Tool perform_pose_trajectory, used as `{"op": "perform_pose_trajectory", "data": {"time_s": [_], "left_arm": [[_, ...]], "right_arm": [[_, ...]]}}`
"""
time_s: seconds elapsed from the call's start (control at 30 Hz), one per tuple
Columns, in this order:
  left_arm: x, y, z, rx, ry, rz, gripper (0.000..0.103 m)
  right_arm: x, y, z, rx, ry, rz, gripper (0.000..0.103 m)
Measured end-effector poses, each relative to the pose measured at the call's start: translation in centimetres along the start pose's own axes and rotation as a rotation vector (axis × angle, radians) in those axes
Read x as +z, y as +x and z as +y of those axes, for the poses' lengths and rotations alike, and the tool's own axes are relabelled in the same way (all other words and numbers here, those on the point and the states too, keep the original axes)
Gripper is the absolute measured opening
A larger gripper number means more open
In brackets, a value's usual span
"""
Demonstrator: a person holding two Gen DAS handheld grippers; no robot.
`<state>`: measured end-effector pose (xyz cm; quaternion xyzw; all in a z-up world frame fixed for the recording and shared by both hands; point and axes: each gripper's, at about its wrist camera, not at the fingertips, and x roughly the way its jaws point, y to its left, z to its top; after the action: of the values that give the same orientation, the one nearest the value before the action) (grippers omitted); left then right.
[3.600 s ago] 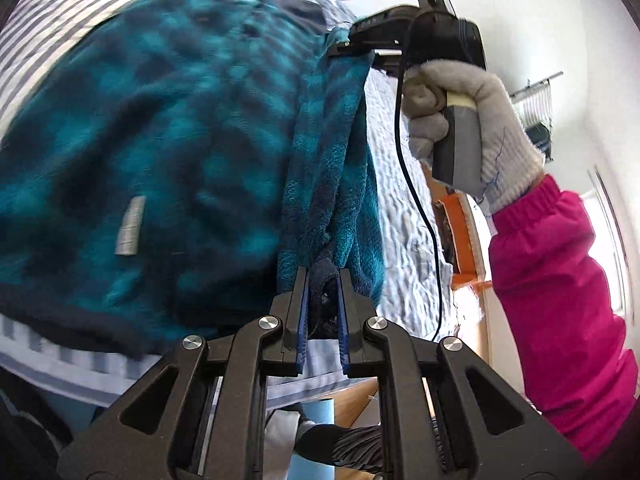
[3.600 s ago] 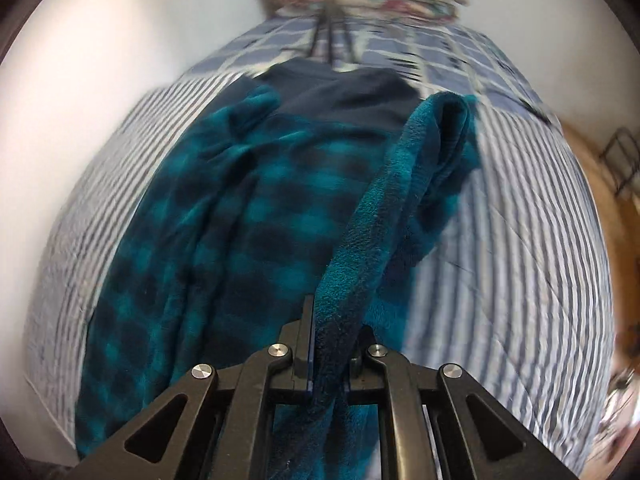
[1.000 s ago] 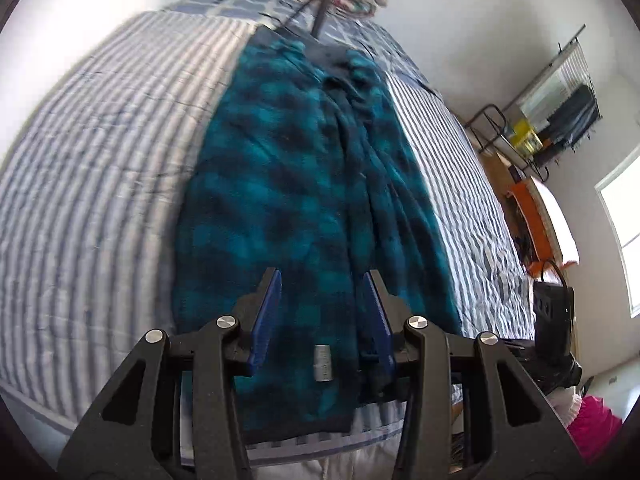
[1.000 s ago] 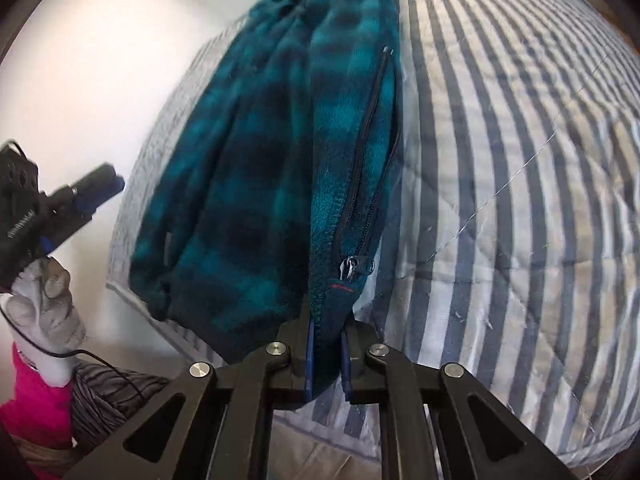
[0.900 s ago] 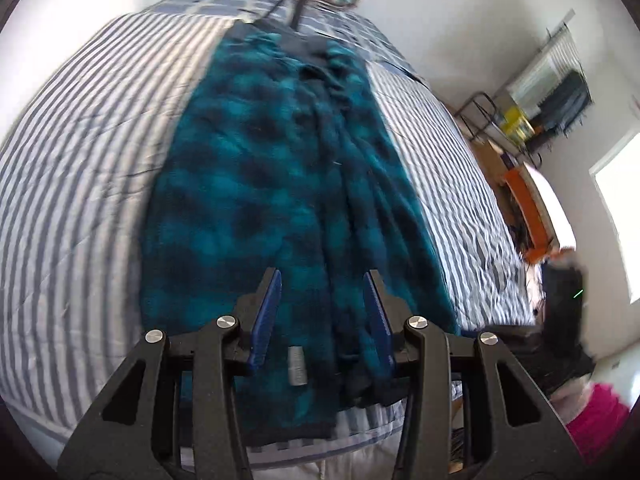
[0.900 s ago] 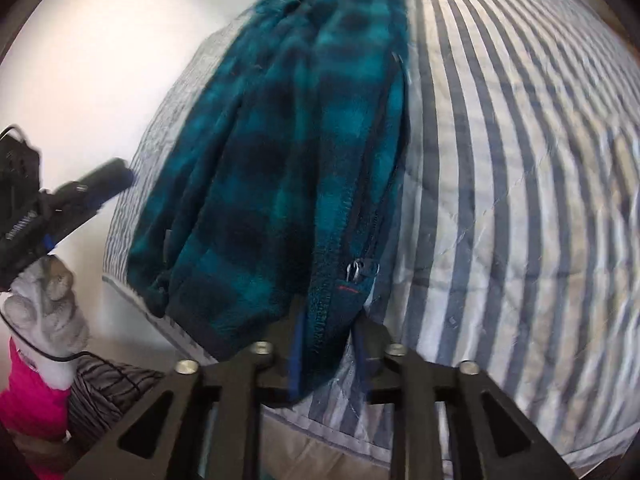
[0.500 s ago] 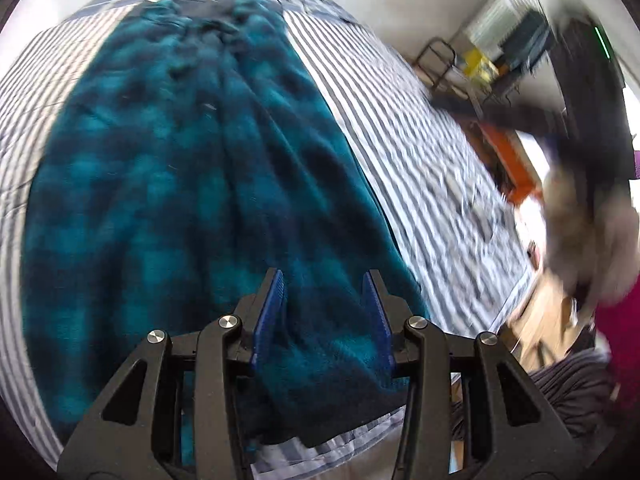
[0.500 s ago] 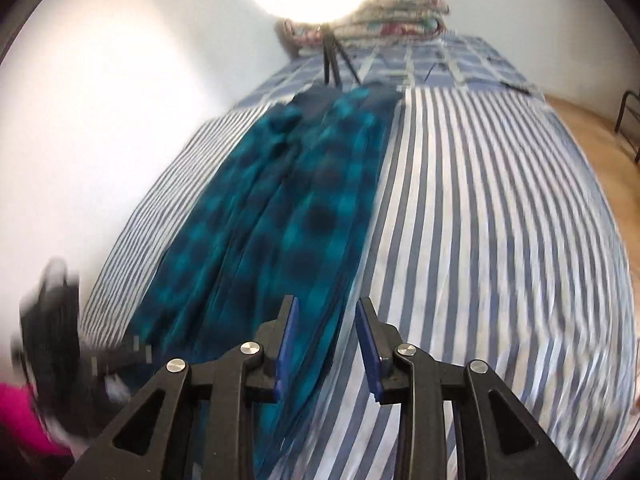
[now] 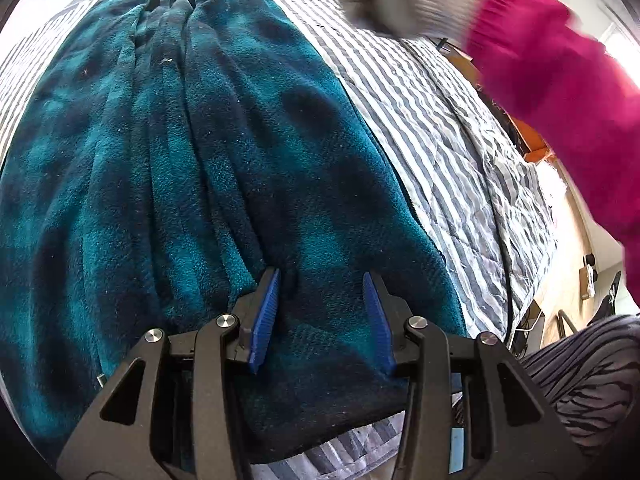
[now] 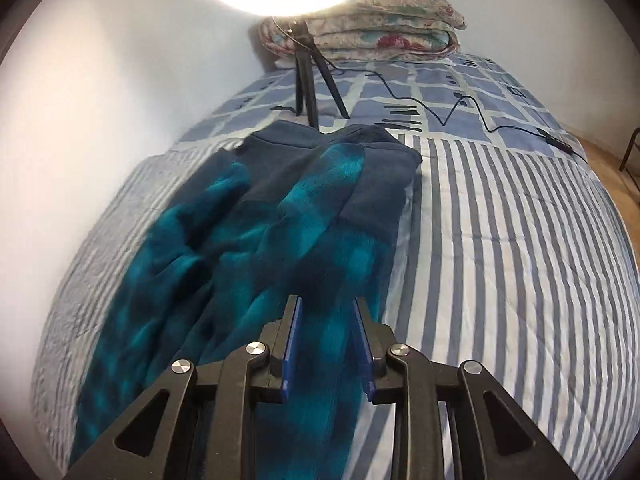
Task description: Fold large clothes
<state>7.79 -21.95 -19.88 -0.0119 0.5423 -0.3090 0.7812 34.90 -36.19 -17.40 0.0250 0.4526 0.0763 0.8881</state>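
Observation:
A teal and navy plaid fleece jacket [image 9: 192,152] lies lengthwise on the striped bed, its front panels folded inward; it also shows in the right wrist view [image 10: 248,248], with its navy hood toward the far end. My left gripper [image 9: 320,312] is open, low over the jacket's near hem, holding nothing. My right gripper [image 10: 326,336] is open and empty above the jacket's right side. The hand in a grey glove and pink sleeve [image 9: 552,60] that carries the right gripper crosses the upper right of the left wrist view.
The striped bedspread [image 10: 500,248] extends to the right of the jacket. A ring light on a black tripod [image 10: 308,76] stands at the bed's far end with a cable [image 10: 452,116] beside it. Folded floral quilts [image 10: 372,32] lie behind. A wall runs along the left.
My right gripper let go of the jacket's zipper edge, opened and moved up toward the hood end. My left gripper, open throughout, dropped closer to the near hem.

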Motion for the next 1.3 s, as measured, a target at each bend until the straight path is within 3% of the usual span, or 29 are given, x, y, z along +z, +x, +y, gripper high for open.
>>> {"op": "perform_pose_trajectory", "data": {"time_s": [0.17, 0.33, 0.57, 0.7, 0.87, 1.0, 1.13, 1.3], "left_arm": [[-0.1, 0.4, -0.7, -0.005, 0.007, -0.002, 0.042], [-0.4, 0.2, -1.1, -0.007, 0.022, -0.005, 0.043], [0.5, -0.8, 0.1, -0.056, -0.027, -0.002, 0.044], [1.4, -3.3, 0.2, -0.154, -0.054, -0.019, 0.044], [1.8, -8.1, 0.6, -0.156, -0.023, -0.099, 0.044], [0.7, -11.8, 3.2, -0.158, -0.084, -0.165, 0.049], [-1.2, -14.1, 6.6, -0.112, -0.156, -0.219, 0.055], [-3.9, -15.1, 12.8, -0.042, -0.336, -0.248, 0.061]], "right_arm": [[2.9, 7.1, 0.5, -0.041, -0.005, 0.067, 0.026], [3.7, 8.1, 1.0, -0.072, -0.022, 0.06, 0.026], [3.1, 0.3, -1.4, 0.05, 0.112, 0.001, 0.028], [1.0, -6.7, -1.0, 0.099, 0.098, -0.033, 0.031], [-3.1, -17.0, 0.4, 0.133, 0.067, -0.087, 0.036], [-8.0, -23.1, 1.1, 0.13, 0.074, -0.102, 0.037], [-13.8, -26.0, 2.0, 0.147, 0.107, -0.065, 0.046], [-21.6, -24.5, 2.3, 0.164, 0.175, 0.052, 0.051]]}}
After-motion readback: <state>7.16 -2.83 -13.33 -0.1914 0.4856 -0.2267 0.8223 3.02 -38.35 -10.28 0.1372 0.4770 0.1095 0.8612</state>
